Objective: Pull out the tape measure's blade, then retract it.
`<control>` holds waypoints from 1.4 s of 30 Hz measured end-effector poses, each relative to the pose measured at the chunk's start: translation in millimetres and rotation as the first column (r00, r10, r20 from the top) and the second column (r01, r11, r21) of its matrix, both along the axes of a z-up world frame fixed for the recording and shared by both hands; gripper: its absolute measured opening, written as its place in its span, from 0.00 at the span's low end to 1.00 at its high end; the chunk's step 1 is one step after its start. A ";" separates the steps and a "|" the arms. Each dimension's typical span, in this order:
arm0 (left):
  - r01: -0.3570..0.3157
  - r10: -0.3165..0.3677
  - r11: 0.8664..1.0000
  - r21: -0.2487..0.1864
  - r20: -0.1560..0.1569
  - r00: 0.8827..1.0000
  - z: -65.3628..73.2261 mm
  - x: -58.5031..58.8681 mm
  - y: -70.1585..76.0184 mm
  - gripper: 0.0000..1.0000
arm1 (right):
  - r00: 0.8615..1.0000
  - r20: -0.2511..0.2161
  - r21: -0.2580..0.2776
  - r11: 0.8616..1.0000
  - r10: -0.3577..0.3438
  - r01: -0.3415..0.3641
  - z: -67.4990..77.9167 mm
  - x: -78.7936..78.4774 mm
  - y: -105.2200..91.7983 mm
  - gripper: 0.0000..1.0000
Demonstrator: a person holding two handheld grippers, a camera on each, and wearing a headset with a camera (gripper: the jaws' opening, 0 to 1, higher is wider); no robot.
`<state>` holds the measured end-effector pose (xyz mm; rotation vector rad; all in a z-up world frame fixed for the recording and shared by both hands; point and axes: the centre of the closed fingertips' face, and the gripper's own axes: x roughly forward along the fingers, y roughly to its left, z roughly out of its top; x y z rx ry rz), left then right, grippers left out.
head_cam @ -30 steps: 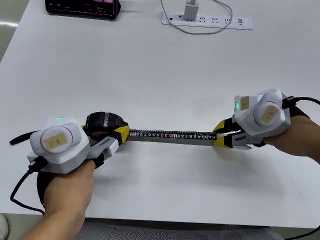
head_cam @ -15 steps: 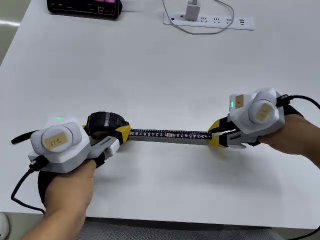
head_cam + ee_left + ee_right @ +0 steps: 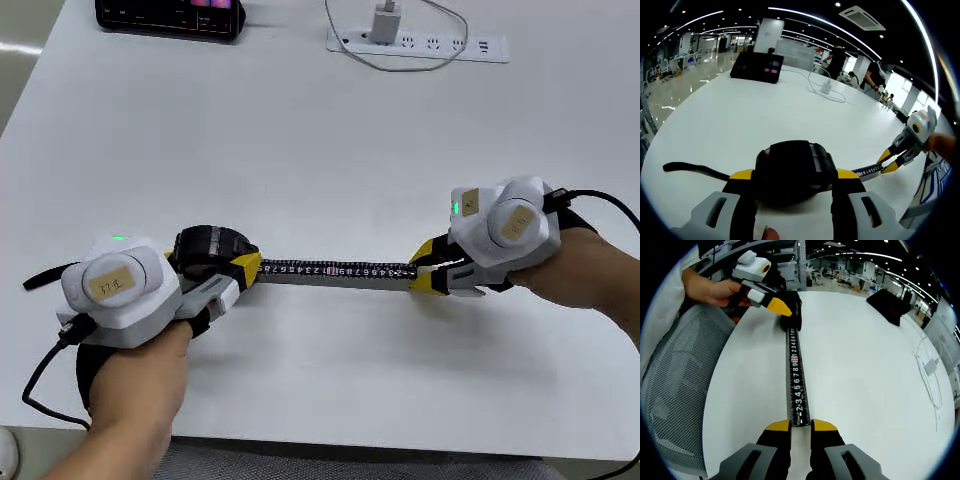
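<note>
At near left, left claw [image 3: 240, 270]: clamped around the tape measure case [image 3: 208, 246], which rests on the worktop [image 3: 330, 150].
Near right, right claw [image 3: 425, 270]: pinched shut on the free end of the blade [image 3: 335, 270].
Blade: drawn out and lying low over the worktop, long axis left to right, spanning from case to right claw.
Key relation: the case lies straight left of the right claw along the blade's own line. Retracting likely means the right claw travels left down that line while the left one anchors the case.
Far edge: power strip [image 3: 415, 42] and dark device [image 3: 165, 15], well apart from the work.
</note>
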<state>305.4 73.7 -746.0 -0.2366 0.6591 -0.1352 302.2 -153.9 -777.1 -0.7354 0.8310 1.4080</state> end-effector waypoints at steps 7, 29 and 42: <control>-0.001 0.001 1.000 -0.002 0.000 1.000 0.2 -0.2 -0.5 0.55 | 1.000 -0.001 0.005 1.000 0.000 0.000 -0.4 0.3 2.9 0.10; -0.001 0.001 1.000 -0.009 0.000 1.000 -0.9 -0.3 -0.3 0.55 | 1.000 -0.003 0.018 1.000 0.012 -0.012 2.0 1.4 16.8 0.10; -0.002 0.002 1.000 -0.013 0.001 1.000 -1.7 0.0 -0.7 0.55 | 1.000 -0.011 0.027 0.999 0.018 -0.018 2.0 -0.1 25.2 0.11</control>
